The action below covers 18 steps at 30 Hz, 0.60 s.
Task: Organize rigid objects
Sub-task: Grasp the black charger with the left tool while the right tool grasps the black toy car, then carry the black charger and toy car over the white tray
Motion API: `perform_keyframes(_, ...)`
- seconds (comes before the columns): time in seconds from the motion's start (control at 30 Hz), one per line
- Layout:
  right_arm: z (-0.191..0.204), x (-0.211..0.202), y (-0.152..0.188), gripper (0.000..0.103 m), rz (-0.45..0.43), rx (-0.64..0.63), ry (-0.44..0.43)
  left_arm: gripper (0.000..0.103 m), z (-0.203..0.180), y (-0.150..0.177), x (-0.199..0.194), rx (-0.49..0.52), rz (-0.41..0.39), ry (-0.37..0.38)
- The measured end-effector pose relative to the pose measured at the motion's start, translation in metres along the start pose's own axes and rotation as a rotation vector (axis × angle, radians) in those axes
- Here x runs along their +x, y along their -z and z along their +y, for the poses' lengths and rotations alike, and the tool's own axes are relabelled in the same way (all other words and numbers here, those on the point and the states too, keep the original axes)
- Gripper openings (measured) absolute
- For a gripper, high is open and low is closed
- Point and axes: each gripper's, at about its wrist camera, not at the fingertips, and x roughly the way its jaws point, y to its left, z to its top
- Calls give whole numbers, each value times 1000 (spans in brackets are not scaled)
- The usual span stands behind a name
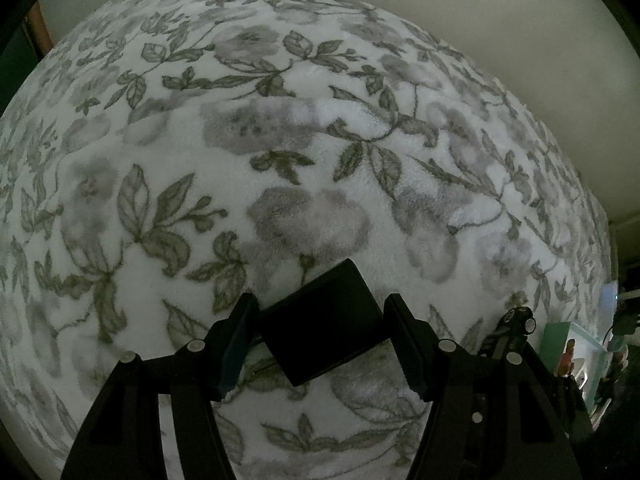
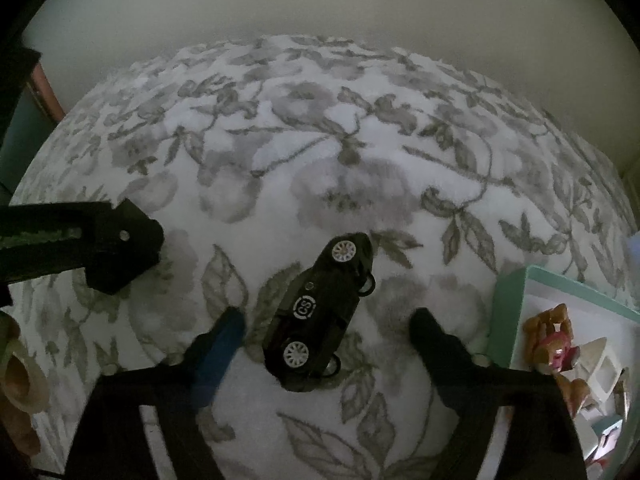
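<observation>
A black toy car (image 2: 320, 312) with white wheels lies on its side on the floral blanket (image 2: 320, 140). My right gripper (image 2: 328, 320) stands open around it, a finger on each side, with a gap between pads and car. My left gripper (image 1: 320, 320) is shut on a small black box (image 1: 324, 320), held at a tilt just above the blanket (image 1: 280, 140). The right wrist view shows the left gripper (image 2: 120, 240) coming in from the left, well apart from the car. In the left wrist view the car (image 1: 516, 320) sits at the right.
A teal open box (image 2: 508, 304) stands to the right of the car and holds a brown and pink toy figure (image 2: 548, 336) and white pieces. The same box (image 1: 560, 336) shows in the left wrist view. A beige ring (image 2: 16, 376) lies at the left edge. A pale wall rises behind.
</observation>
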Motion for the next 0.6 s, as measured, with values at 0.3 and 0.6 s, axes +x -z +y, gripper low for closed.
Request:
perform_keyframes(0.3, 5, -7, 0, 42, -15, -18, -12, 66, -3, -1, 3, 24, 0, -12)
perform_keyframes(0.6, 5, -7, 0, 35, -13, -15, -14, 66, -5, 0, 2, 35, -10, 12)
